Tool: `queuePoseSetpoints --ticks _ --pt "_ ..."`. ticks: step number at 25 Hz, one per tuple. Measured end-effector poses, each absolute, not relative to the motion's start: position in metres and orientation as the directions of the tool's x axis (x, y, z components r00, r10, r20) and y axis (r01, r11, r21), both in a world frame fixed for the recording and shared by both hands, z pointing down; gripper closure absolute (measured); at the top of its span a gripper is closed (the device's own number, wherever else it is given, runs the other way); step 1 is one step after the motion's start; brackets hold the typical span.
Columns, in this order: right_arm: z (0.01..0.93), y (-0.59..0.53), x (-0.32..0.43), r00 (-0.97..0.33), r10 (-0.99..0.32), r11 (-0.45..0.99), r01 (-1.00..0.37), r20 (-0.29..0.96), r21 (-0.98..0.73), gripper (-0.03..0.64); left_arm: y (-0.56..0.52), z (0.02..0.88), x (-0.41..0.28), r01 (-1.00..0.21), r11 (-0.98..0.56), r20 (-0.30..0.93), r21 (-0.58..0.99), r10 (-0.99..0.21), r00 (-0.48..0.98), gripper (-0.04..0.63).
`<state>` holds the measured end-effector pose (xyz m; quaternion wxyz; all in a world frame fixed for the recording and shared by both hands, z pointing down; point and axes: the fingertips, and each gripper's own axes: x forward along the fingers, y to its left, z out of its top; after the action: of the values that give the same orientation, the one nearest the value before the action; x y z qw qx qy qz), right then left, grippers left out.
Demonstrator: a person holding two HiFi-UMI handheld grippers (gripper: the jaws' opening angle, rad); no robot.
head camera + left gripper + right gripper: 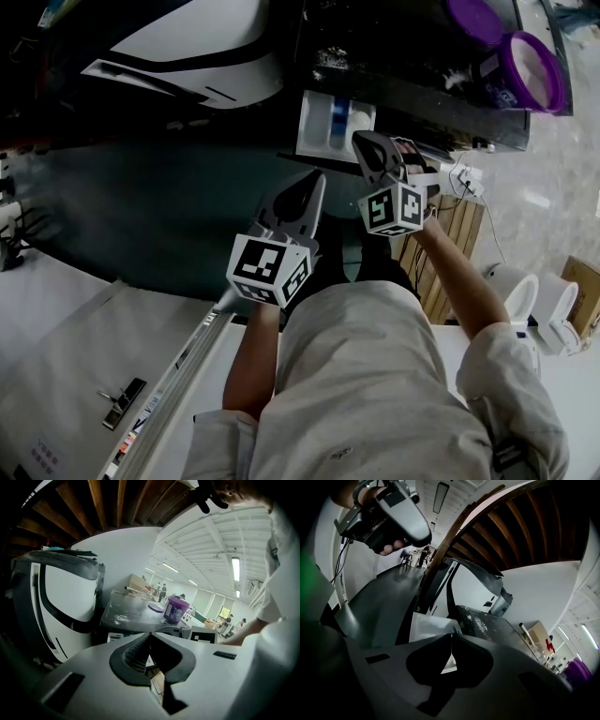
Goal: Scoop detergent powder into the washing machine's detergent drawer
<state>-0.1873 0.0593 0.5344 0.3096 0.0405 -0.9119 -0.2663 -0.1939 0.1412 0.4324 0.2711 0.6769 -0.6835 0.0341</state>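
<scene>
The white detergent drawer stands pulled out from the dark washing machine. On the machine's top sits an open purple detergent tub, with its lid lying beside it. My left gripper hovers shut and empty just below and to the left of the drawer. My right gripper is shut and empty, its tip close to the drawer's front right corner. The drawer shows just beyond the shut right gripper. Beyond the shut left gripper stand the tub and the lid. No scoop is visible.
Spilled powder dusts the machine top. A wooden slatted pallet and a white power strip lie on the floor at right, with white containers further right. A white panel fills the lower left.
</scene>
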Motion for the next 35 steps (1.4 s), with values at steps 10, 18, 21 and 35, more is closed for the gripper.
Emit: queuePoseSetpoints --ticks 10,18,21,35 --pt "0.528 0.061 -0.183 -0.813 -0.243 0.845 0.090 0.529 0.527 0.607 0.140 0.431 -0.192 -0.945 0.082 0.415 0.316 -0.908 0.060 0.575" --pt "0.510 0.058 -0.180 -0.833 -0.214 0.897 0.040 0.511 0.440 0.607 0.136 0.428 -0.188 -0.949 0.090 0.412 0.303 -0.910 0.045 0.575" --pt "0.501 0.058 -0.177 -0.841 -0.201 0.910 0.029 0.502 0.414 0.607 0.135 0.424 -0.185 -0.951 0.096 0.406 0.295 -0.913 0.034 0.575" --pt "0.466 0.052 -0.162 -0.894 -0.079 0.992 -0.028 0.440 0.122 0.607 0.130 0.404 -0.167 -0.955 0.148 0.371 0.257 -0.927 -0.044 0.575"
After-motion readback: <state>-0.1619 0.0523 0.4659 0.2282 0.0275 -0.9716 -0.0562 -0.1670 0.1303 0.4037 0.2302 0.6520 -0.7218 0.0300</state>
